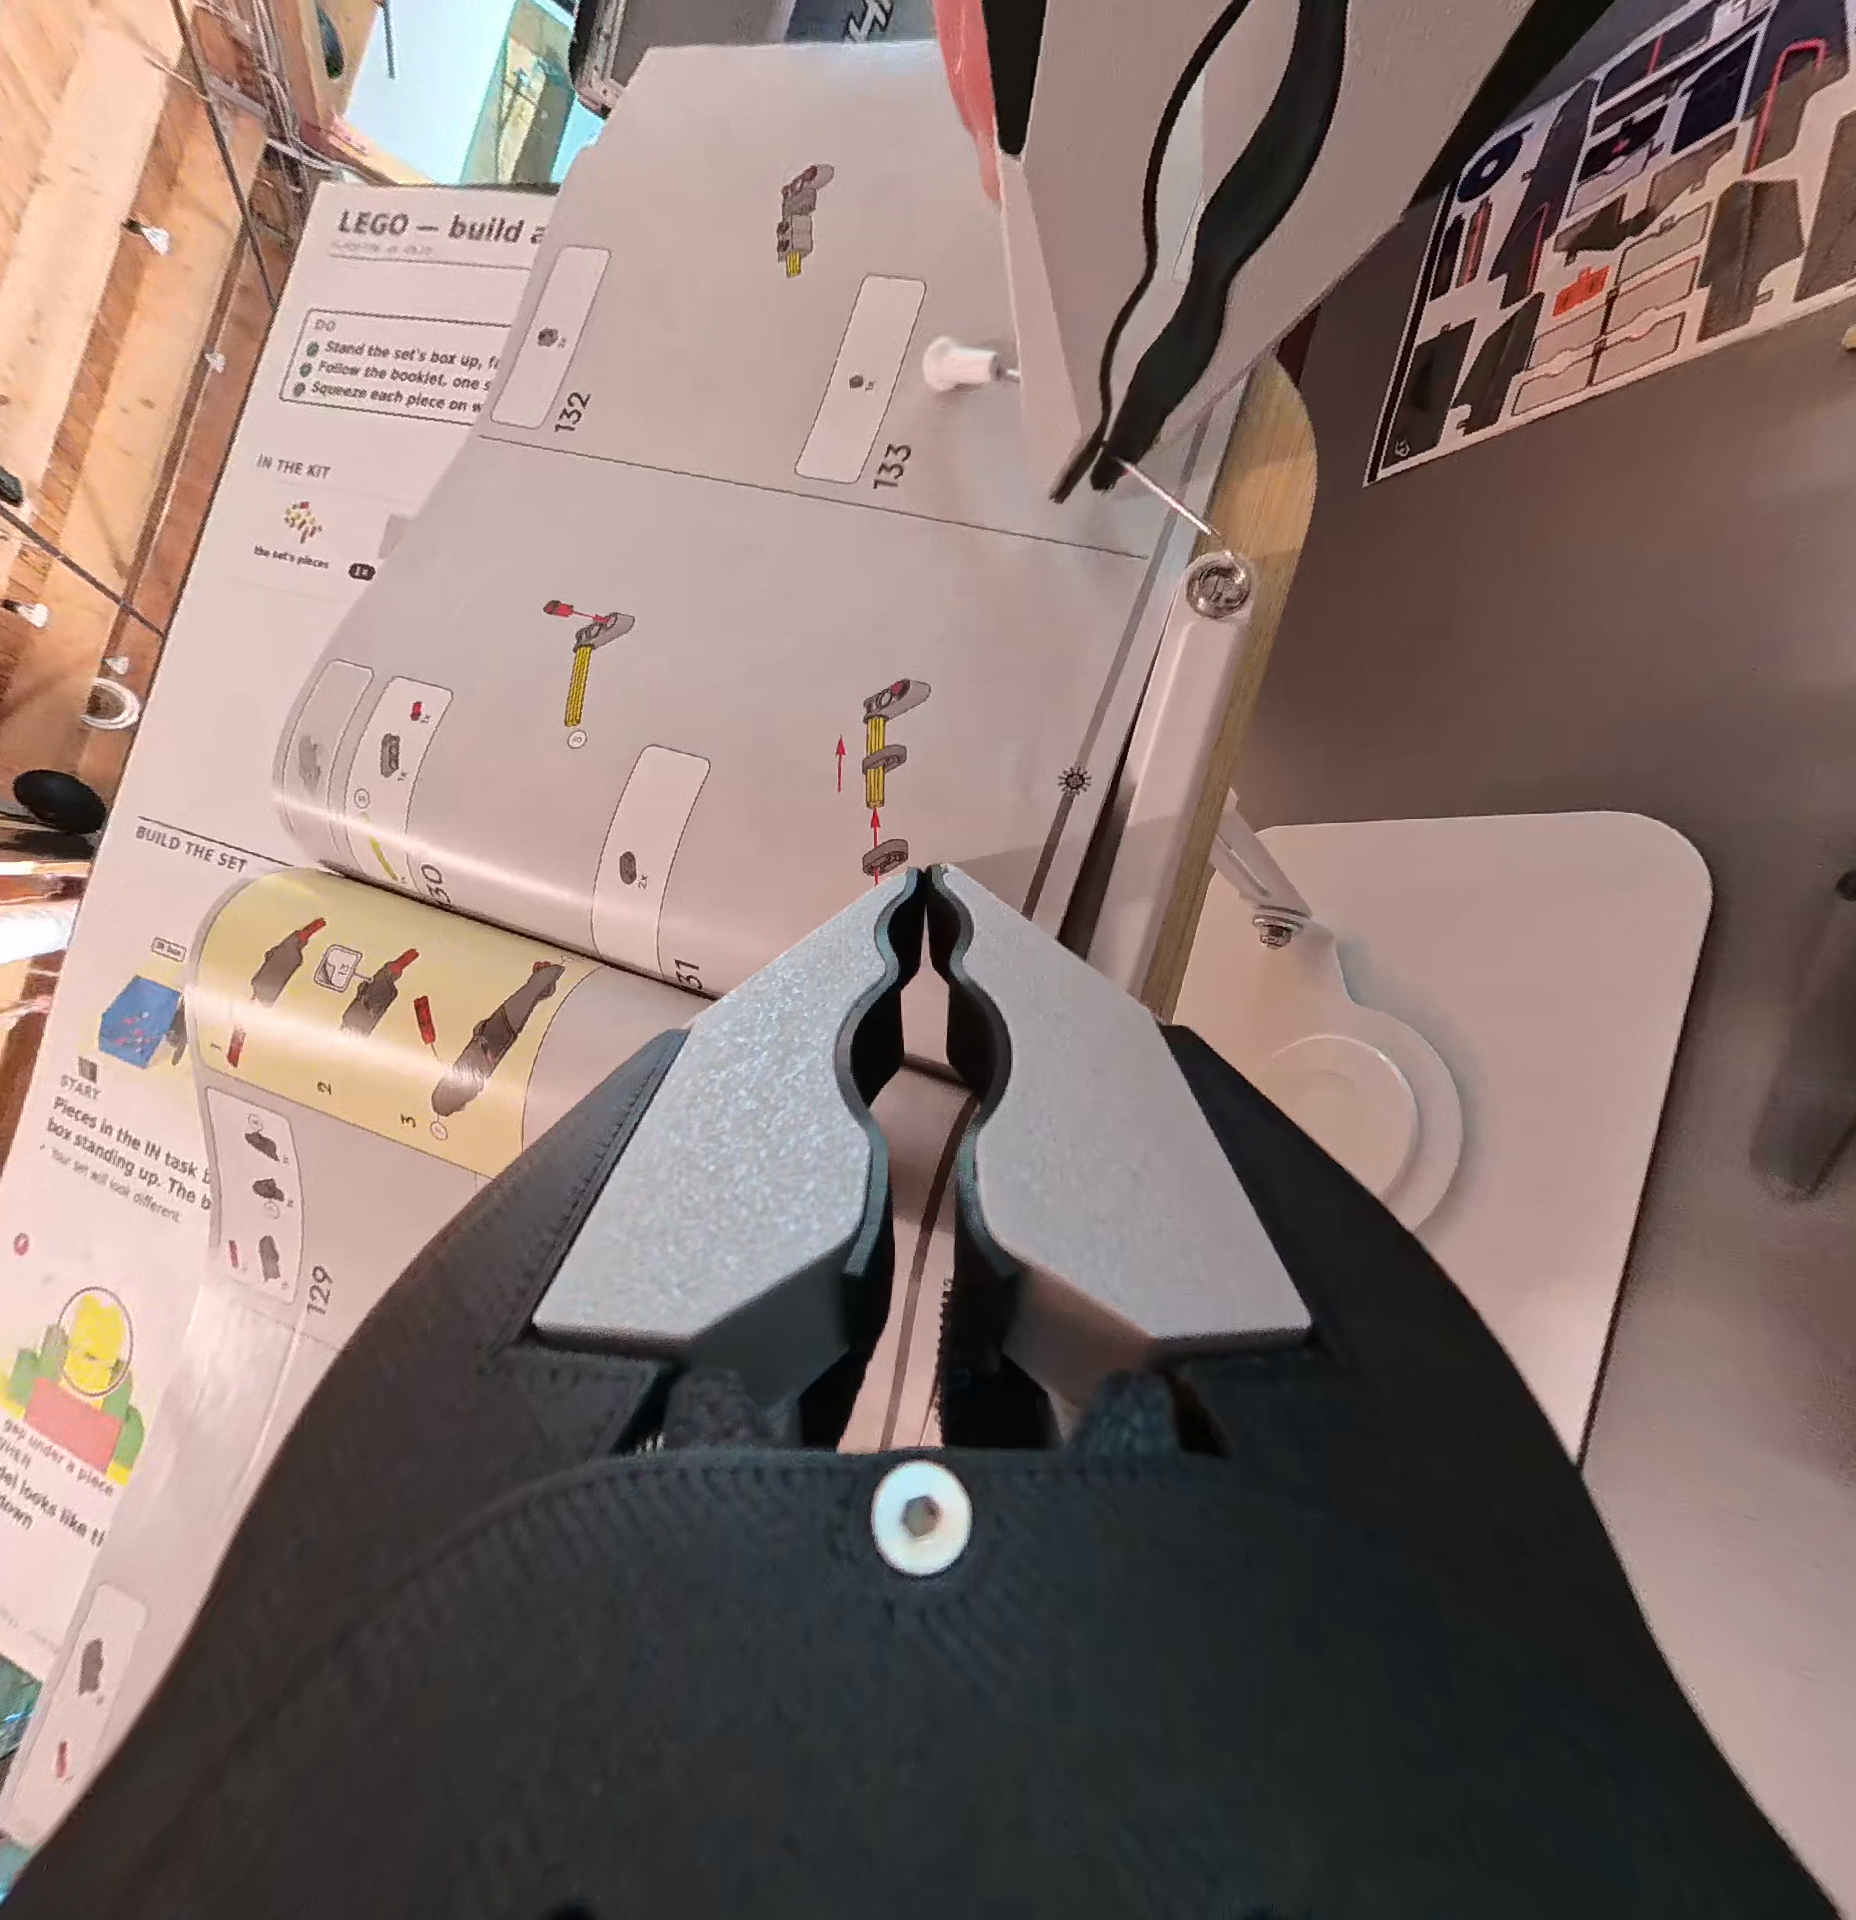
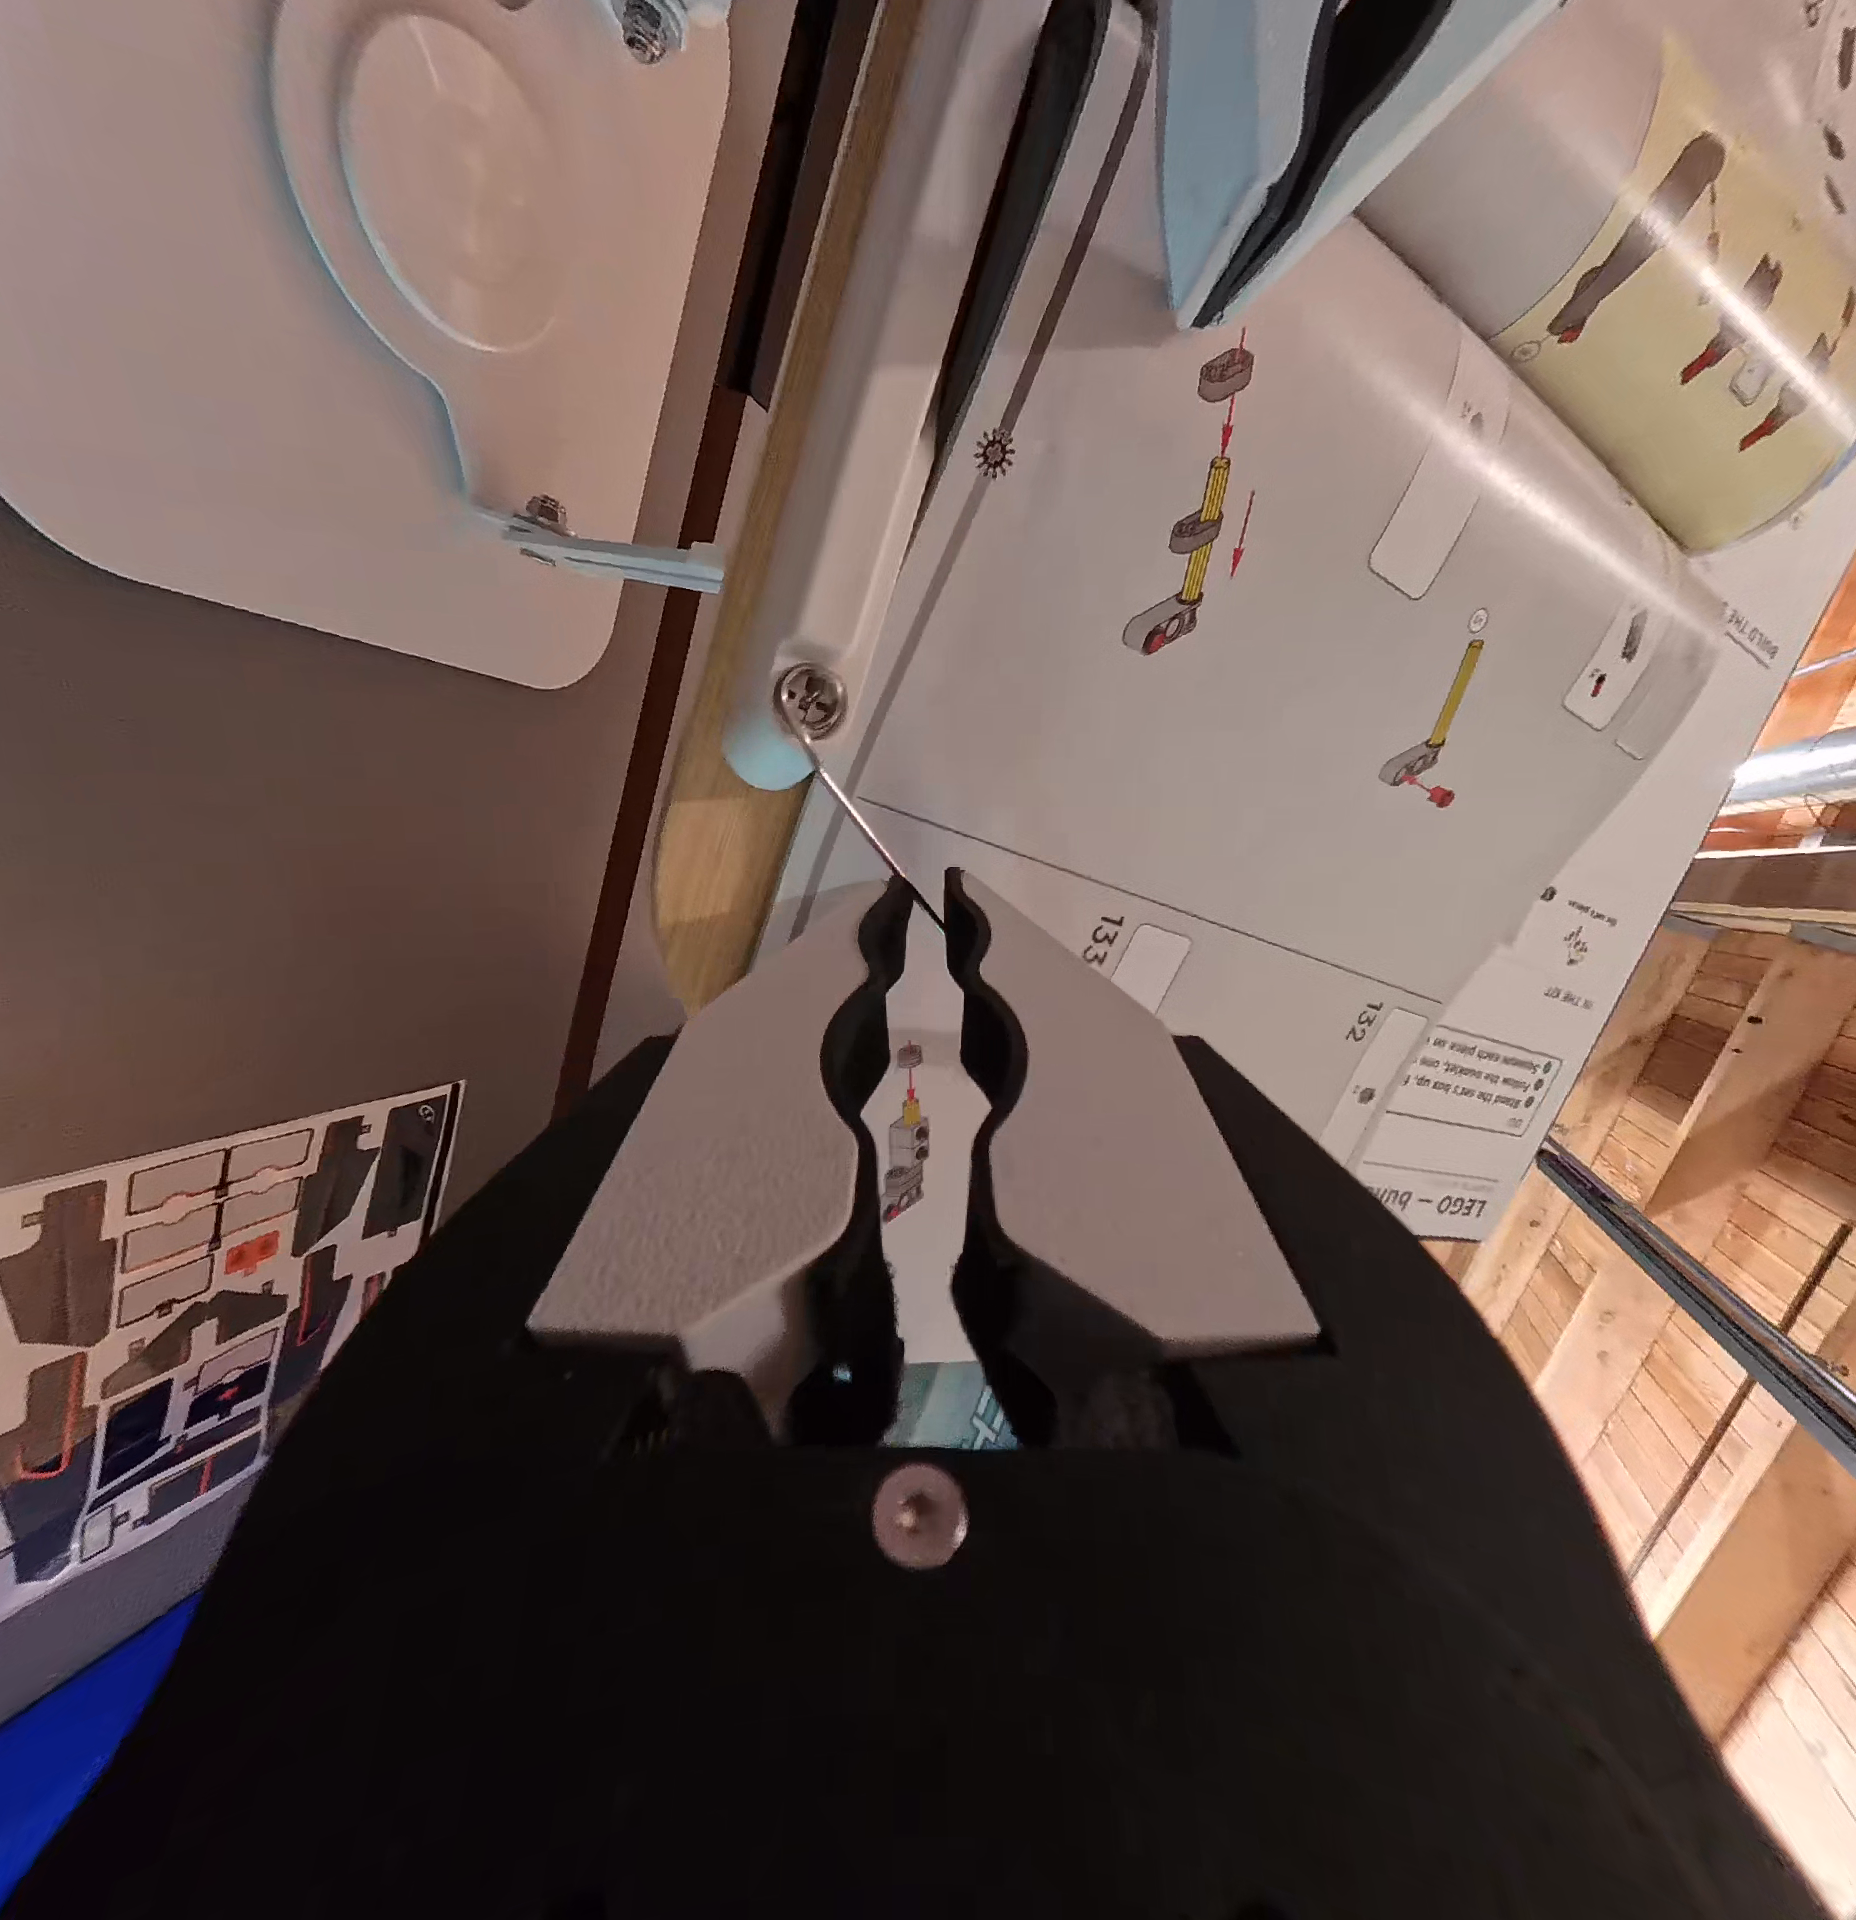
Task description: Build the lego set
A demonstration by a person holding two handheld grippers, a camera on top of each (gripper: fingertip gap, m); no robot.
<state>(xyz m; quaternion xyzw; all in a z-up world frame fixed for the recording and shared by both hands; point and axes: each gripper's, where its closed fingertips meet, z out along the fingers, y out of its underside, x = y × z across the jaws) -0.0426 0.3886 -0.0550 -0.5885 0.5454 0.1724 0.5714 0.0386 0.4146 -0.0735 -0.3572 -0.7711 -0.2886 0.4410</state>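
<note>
An open instruction booklet (image 1: 747, 582) rests on a white and wood book stand (image 1: 1256, 499). My left gripper (image 1: 926, 878) is shut, its tips at the lower right of the open page. I cannot tell whether paper is pinched between them. It also shows in the right wrist view (image 2: 1199, 312). My right gripper (image 2: 926, 883) is shut on the end of a thin metal page-holder wire (image 2: 862, 821). The wire runs from a screw (image 2: 812, 698) on the stand's ledge. The left wrist view shows that gripper (image 1: 1085, 483) closed on the wire (image 1: 1173, 504) above the booklet (image 2: 1267, 779).
The stand's white base plate (image 1: 1526, 1039) lies on a grey table. A sticker sheet (image 1: 1630, 208) lies on the table beyond it. A large white printed sheet (image 1: 228, 727) stands behind the booklet. A white peg (image 1: 955, 364) sticks out near the page. Wooden planks (image 2: 1734, 1351) lie behind. Across from one pair of fingers to the other is roughly 9 cm. It is some 4 cm from my right tips to the screw (image 2: 812, 698). Look for it in the left wrist view (image 1: 1214, 596) too.
</note>
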